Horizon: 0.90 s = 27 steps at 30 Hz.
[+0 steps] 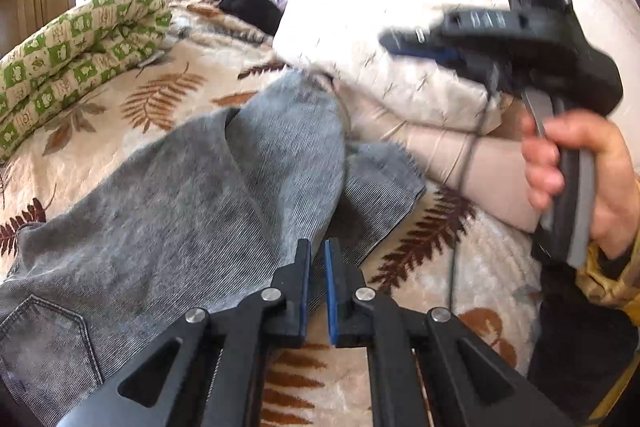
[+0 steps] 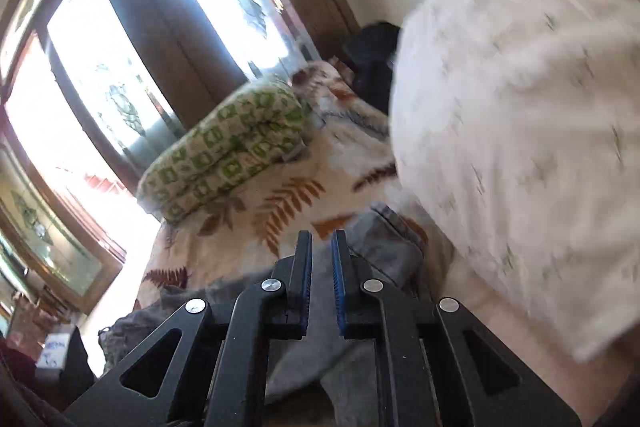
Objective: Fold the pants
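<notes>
Overhead, right gripper [image 1: 404, 43] hovers above pants [image 1: 180, 195].

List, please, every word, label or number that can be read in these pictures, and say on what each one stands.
No text can be read for certain.
White box, lower left of the right wrist view: blue handwriting, too small and blurred.
Green-checked quilt: small motifs, not legible as letters.
Grey pants: no label visible.

Pants [image 1: 168, 195]: grey denim, matt, finely ribbed weave, faded patches.
Bed cover [image 1: 192, 95]: plush cloth, fern print.
Quilt [image 1: 72, 55]: green-checked padded cotton.
Left gripper [image 1: 317, 291]: matt black plastic, blue ribbed pads on the fingers [image 1: 330, 291], polished metal pivot pins.
Door frame [image 2: 192, 39]: dark wood.
</notes>
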Tool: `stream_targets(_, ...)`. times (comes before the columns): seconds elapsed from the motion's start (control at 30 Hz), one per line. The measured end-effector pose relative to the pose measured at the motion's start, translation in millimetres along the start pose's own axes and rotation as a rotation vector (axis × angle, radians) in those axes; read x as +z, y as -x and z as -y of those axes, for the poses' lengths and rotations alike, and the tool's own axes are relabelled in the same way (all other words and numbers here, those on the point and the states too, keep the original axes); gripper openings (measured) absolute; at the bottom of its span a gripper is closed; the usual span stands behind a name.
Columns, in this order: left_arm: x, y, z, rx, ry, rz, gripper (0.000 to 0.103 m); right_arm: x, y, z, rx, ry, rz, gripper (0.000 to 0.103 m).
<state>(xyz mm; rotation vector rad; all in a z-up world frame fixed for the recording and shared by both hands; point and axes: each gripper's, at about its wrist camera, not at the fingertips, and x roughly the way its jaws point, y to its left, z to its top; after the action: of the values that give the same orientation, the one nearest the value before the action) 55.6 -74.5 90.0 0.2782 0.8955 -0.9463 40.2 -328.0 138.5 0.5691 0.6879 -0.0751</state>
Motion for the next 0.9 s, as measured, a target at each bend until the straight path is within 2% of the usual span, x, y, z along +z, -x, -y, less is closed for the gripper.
stream_targets(0.03, 0.4, -5.8, 0.2, 0.010, -0.002, -0.017, 0.008, -10.2, -13.2, 15.3, -0.032, -0.074, -0.058, 0.022)
stream_targets(0.07, 4.0, -14.3, -1.2, 0.015, -0.003, -0.031, 0.008, -15.7, -20.1, 26.6, -0.057, -0.129, -0.085, 0.047)
stream_targets(0.1, 4.0, -19.6, 0.1, 0.018, -0.007, -0.044, 0.009, -21.3, -28.8, 40.5, -0.065, -0.194, -0.100, 0.060)
stream_targets(0.17, 3.9, -28.7, 3.7, 0.038, -0.026, -0.054, 0.010, -23.2, -44.7, 49.8, -0.070, -0.228, -0.111, 0.060)
stream_targets(0.23, 5.6, -37.5, 5.5, 0.049, -0.037, -0.068, 0.020, -19.5, -63.7, 53.0, -0.071, -0.226, -0.132, 0.060)
stream_targets(0.3, 6.8, -43.9, 6.4, 0.071, -0.051, -0.078, 0.051, -15.5, -78.2, 52.2, -0.047, -0.237, -0.140, 0.060)
stream_targets(0.33, 7.3, -46.9, 7.2, 0.086, -0.061, -0.078, 0.057, -11.7, -84.8, 50.3, -0.025, -0.237, -0.138, 0.060)
stream_targets(0.37, 7.7, -49.5, 8.2, 0.092, -0.070, -0.077, 0.062, -9.7, -93.4, 48.9, -0.013, -0.235, -0.142, 0.060)
stream_targets(0.43, 8.9, -57.1, 8.0, 0.095, -0.083, -0.085, 0.062, -7.8, -112.5, 49.3, -0.023, -0.240, -0.174, 0.060)
stream_targets(0.47, 10.0, -62.2, 6.6, 0.108, -0.089, -0.094, 0.061, -7.8, -120.7, 50.4, -0.029, -0.247, -0.190, 0.052)
stream_targets(0.5, 10.3, -67.4, 5.2, 0.125, -0.094, -0.105, 0.046, -8.1, -129.9, 50.3, -0.043, -0.245, -0.206, 0.033)
stream_targets(0.53, 10.8, -70.5, 2.5, 0.130, -0.090, -0.109, 0.033, -7.2, -131.1, 51.3, -0.054, -0.231, -0.204, 0.023)
stream_targets(0.57, 11.4, -71.5, -1.2, 0.121, -0.072, -0.111, 0.013, -5.9, -127.8, 50.5, -0.049, -0.213, -0.194, 0.014)
stream_targets(0.67, 13.5, -57.7, -11.0, 0.099, -0.019, -0.059, 0.008, 5.5, -102.1, 33.5, -0.025, -0.106, -0.110, 0.011)
stream_targets(0.73, 15.4, -40.8, -11.8, 0.082, 0.000, -0.010, 0.008, 15.7, -84.2, 20.5, 0.009, -0.079, -0.068, 0.011)
stream_targets(0.9, 18.8, 5.3, -4.4, 0.059, -0.019, 0.091, 0.008, 34.3, -38.3, -11.1, 0.087, -0.029, 0.025, 0.011)
